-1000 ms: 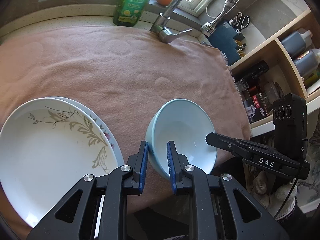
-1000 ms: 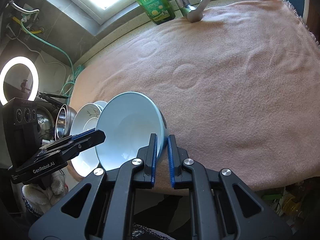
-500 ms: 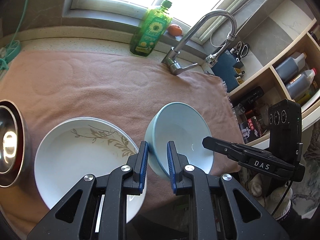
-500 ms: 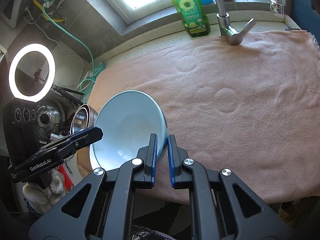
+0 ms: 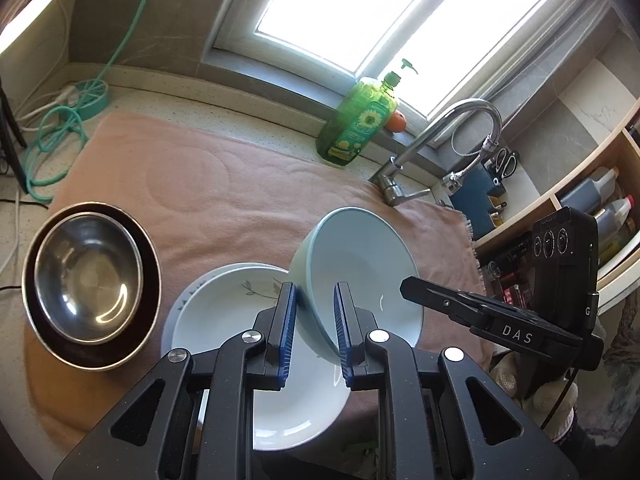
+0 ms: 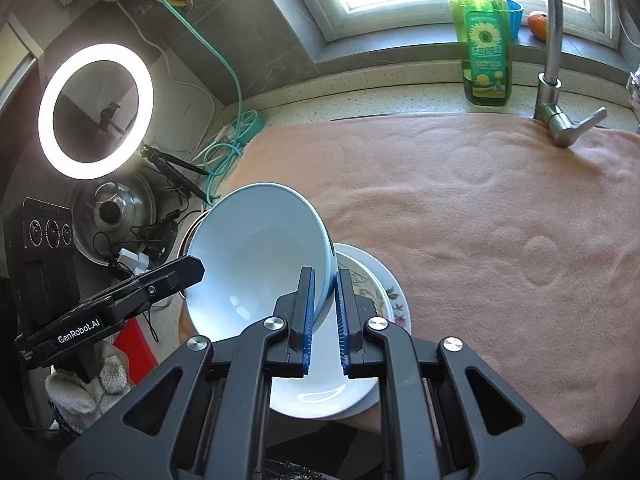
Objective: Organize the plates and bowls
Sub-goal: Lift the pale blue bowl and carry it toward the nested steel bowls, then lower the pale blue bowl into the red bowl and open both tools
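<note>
A light blue bowl point(image 5: 360, 264) hangs tilted in the air, held by both grippers on opposite sides of its rim. My left gripper point(image 5: 314, 312) is shut on the near rim; my right gripper point(image 6: 324, 304) is shut on the other side of the bowl point(image 6: 256, 248). Below the bowl lies a stack of white plates point(image 5: 224, 312) with a leaf pattern, resting on the pink towel point(image 5: 224, 200). The plates' floral rim point(image 6: 394, 300) shows past the right fingers. A steel bowl point(image 5: 88, 276) sits nested in a dark bowl to the left of the plates.
A green soap bottle point(image 5: 360, 124) and a faucet point(image 5: 440, 140) stand at the back by the window. Shelves with bottles point(image 5: 592, 200) are at the right. A ring light point(image 6: 96, 112), a pot lid point(image 6: 112, 216) and cables lie left of the towel.
Both grippers carried the blue bowl leftward and up, from the towel's right part to above the plates. The steel bowl and the counter's left end came into view.
</note>
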`<state>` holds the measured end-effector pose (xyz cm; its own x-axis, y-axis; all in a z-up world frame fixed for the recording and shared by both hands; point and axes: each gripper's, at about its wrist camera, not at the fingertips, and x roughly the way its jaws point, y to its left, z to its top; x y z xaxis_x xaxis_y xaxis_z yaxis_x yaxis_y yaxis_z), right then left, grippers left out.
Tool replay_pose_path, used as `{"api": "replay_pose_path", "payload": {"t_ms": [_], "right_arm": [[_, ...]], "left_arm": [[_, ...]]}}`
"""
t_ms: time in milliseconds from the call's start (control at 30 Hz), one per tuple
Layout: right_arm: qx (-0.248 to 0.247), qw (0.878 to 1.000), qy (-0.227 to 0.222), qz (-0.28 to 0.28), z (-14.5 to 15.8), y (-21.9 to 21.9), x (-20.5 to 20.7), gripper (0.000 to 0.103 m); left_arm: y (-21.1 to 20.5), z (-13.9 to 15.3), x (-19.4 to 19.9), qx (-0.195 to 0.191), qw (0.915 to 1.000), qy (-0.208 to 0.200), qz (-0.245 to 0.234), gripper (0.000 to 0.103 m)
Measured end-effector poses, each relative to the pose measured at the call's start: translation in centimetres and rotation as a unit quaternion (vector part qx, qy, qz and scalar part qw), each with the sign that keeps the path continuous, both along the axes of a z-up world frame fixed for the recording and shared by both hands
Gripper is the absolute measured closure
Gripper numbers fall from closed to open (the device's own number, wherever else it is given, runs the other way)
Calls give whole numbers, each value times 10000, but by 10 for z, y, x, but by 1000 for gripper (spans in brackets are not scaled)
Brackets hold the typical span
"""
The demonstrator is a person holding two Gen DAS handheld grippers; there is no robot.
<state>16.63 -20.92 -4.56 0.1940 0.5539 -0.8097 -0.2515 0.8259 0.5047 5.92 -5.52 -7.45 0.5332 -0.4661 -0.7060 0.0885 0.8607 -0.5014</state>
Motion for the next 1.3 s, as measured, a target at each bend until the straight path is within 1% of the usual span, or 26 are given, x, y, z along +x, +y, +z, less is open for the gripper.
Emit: {"api": "replay_pose_path", "payload": {"t_ms": [167, 367, 433, 500, 700, 967, 1300], "right_arm": [[11, 9993, -129, 358, 6, 43, 7, 93], [1, 9968, -169, 781, 6, 90, 13, 92], [-13, 9956, -181, 924, 5, 105, 14, 92], [-49, 9942, -187, 1057, 3, 120, 16, 93], [-146, 9909, -111, 1335, -9, 157, 23, 93], [-334, 9872, 7, 1563, -32, 189, 28, 93], [-569, 9837, 142, 1700, -55, 204, 30, 93]], "left_arm": [[33, 3, -7, 29, 9993, -52, 373, 86], [71, 1, -16, -12, 9967, -39, 814, 86], [84, -2, -18, -78, 9953, 7, 963, 86], [97, -6, -20, -132, 9937, 58, 1109, 86], [123, -12, -24, -9, 9899, 133, 1409, 86], [149, -26, -23, 104, 9858, 298, 1647, 86], [157, -45, -18, 105, 9850, 543, 1637, 86]]}}
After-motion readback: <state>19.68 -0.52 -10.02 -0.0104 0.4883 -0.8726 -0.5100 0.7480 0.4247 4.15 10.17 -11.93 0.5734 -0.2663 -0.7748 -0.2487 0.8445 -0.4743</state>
